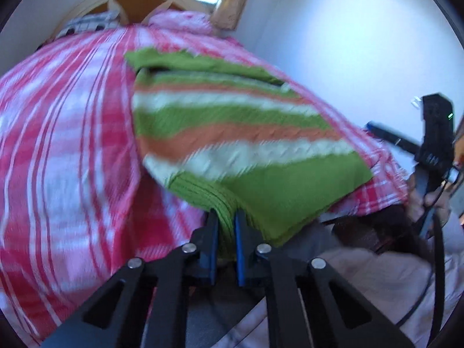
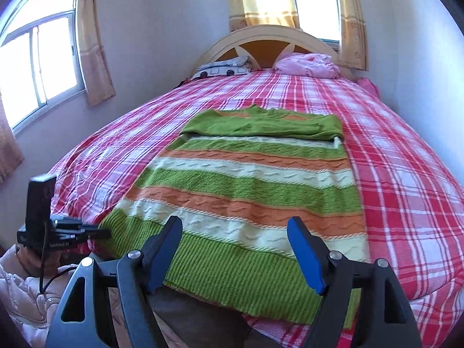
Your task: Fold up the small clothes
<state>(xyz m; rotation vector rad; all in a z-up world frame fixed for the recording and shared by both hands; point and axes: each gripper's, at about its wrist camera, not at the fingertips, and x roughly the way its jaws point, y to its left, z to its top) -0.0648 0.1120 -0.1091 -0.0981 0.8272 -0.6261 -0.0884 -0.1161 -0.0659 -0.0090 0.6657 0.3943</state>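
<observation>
A striped knit sweater (image 2: pixel 246 191) in green, orange and cream lies flat on the bed, its green sleeves folded across the far end. Its ribbed green hem hangs over the near edge. My left gripper (image 1: pixel 226 217) is shut on the hem's left corner; the sweater (image 1: pixel 232 133) is blurred in that view. The left gripper also shows in the right wrist view (image 2: pixel 95 233) at the sweater's left corner. My right gripper (image 2: pixel 235 229) is open and empty, just above the hem near its middle.
The bed has a red and white plaid sheet (image 2: pixel 406 174), a curved wooden headboard (image 2: pixel 269 34), a pink bundle (image 2: pixel 307 63) and a patterned pillow (image 2: pixel 223 68) at the far end. Walls and curtained windows surround it. A pale quilted jacket (image 2: pixel 26 295) is at the lower left.
</observation>
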